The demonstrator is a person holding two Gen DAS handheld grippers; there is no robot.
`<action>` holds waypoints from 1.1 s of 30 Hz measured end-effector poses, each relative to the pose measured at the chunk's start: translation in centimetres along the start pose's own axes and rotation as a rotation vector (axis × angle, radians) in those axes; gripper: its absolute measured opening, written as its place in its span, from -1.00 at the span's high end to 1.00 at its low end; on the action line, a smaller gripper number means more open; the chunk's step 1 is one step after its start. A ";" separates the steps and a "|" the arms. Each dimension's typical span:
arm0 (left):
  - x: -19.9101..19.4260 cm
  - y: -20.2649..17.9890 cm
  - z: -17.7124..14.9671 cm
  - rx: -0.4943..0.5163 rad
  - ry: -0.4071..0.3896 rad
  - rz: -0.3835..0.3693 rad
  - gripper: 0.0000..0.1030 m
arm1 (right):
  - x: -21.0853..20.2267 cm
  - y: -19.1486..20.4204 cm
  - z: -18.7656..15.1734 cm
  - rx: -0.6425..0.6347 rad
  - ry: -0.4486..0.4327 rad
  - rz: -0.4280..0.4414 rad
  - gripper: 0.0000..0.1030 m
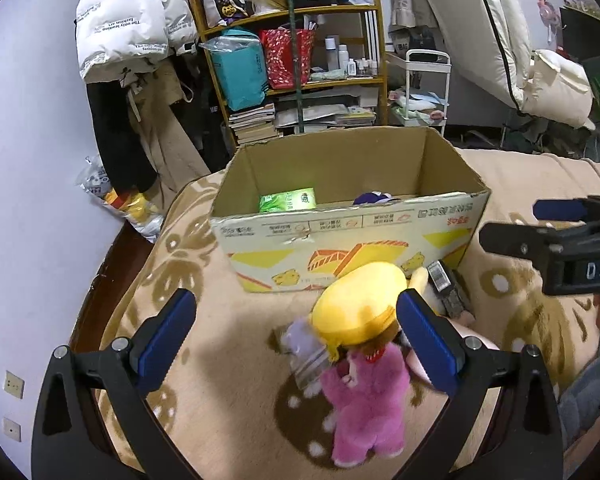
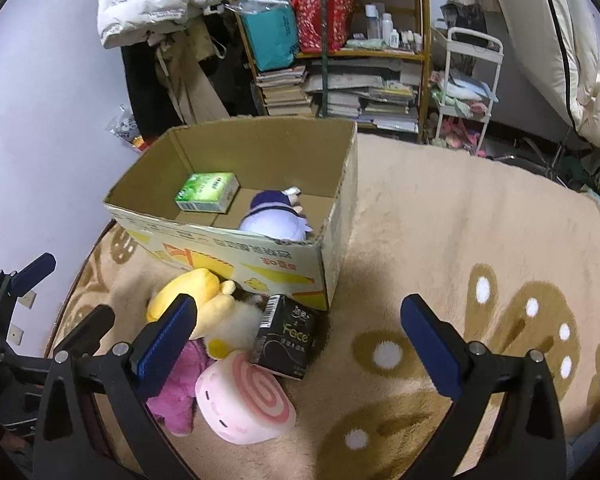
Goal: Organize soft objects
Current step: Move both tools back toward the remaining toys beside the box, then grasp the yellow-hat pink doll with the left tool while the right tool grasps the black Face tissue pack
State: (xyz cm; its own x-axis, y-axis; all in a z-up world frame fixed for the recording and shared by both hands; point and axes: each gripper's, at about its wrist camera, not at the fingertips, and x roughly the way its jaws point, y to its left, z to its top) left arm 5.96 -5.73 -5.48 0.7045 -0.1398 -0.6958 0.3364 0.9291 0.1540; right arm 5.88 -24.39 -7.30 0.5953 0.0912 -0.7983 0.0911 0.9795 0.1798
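Box [image 2: 236,248] sits open on the blanket [image 2: 460,240]; inside we see a green pack [image 2: 207,192] and a purple plush [image 2: 274,216]. Before its front wall lie a pink doll [image 1: 364,392] in a yellow hat [image 1: 356,304], a pink roll [image 2: 244,400] and a black pack [image 2: 286,336]. We log left tongs [image 1: 296,344] open, empty, beside the doll; right tongs [image 2: 300,344] open, empty.
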 end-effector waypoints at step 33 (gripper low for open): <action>6.8 -3.7 -2.2 0.106 0.141 -0.085 -0.62 | 8.5 -1.9 0.1 0.081 0.260 -0.057 -0.97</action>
State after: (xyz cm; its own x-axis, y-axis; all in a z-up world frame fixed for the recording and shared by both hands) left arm 8.16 -9.34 -12.29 0.5782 -0.1601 -0.8000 0.4606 0.8734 0.1581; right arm 10.87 -25.55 -14.36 0.3630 0.0900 -0.9274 0.1886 0.9676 0.1677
